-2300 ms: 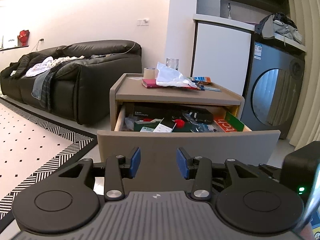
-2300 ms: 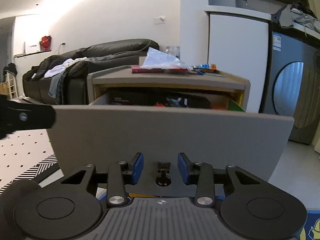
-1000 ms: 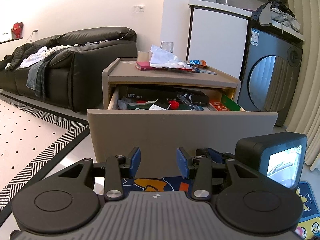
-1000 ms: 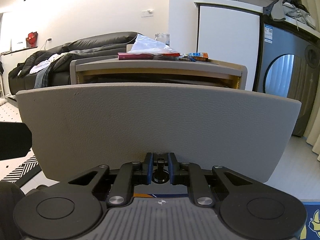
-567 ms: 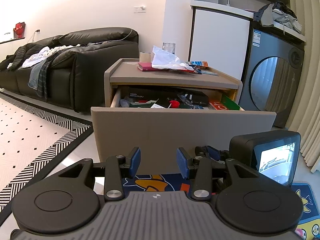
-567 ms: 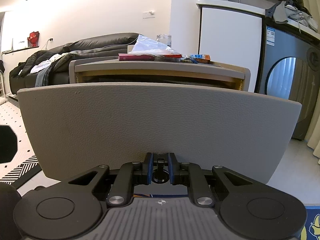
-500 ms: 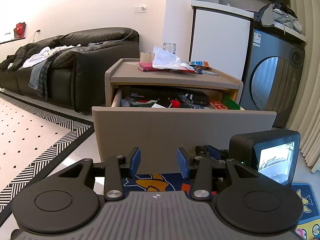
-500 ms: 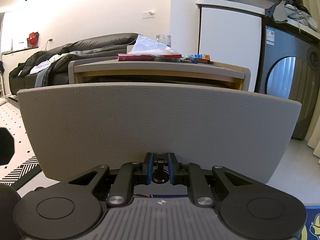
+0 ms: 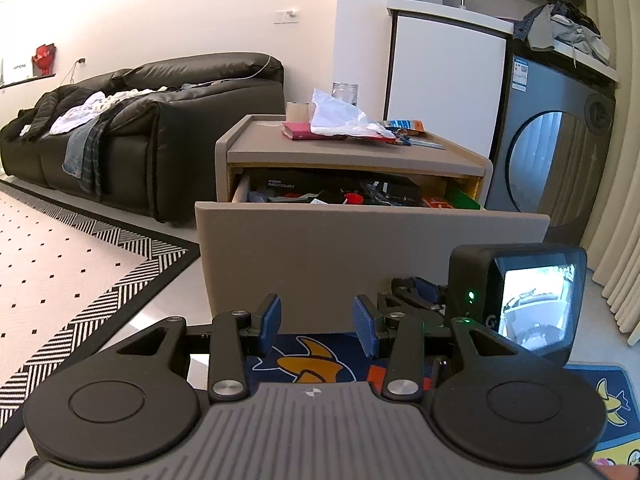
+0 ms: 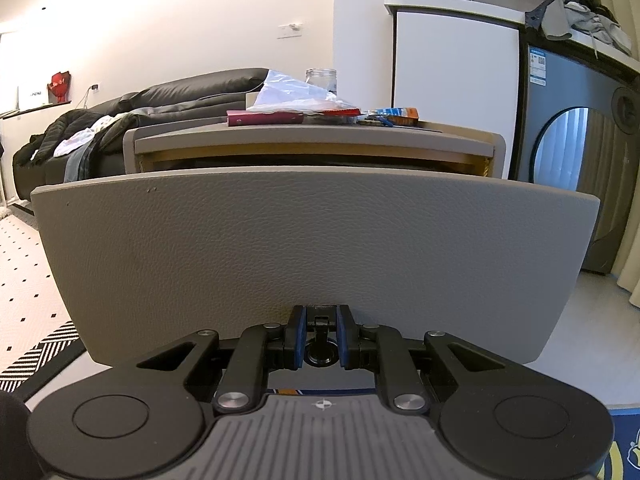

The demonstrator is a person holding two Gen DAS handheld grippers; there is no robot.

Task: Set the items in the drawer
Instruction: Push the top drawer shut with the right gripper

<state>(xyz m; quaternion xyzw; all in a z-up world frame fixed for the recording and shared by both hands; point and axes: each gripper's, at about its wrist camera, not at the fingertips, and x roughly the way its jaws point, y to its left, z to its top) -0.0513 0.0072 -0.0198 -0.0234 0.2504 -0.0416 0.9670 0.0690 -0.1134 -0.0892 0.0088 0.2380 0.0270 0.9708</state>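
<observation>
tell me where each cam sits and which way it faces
Left wrist: on the open left gripper, set back, looking over the open drawer into its clutter; the right gripper shows at lower right.
Right wrist: on the right gripper, low against the drawer front, shut on its black handle.
Both share the drawer, plastic bag and sofa.

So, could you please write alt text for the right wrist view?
The right gripper is shut on a small black drawer handle at the bottom edge of a pulled-out grey drawer front. Behind it, the cabinet top holds clutter.
</observation>
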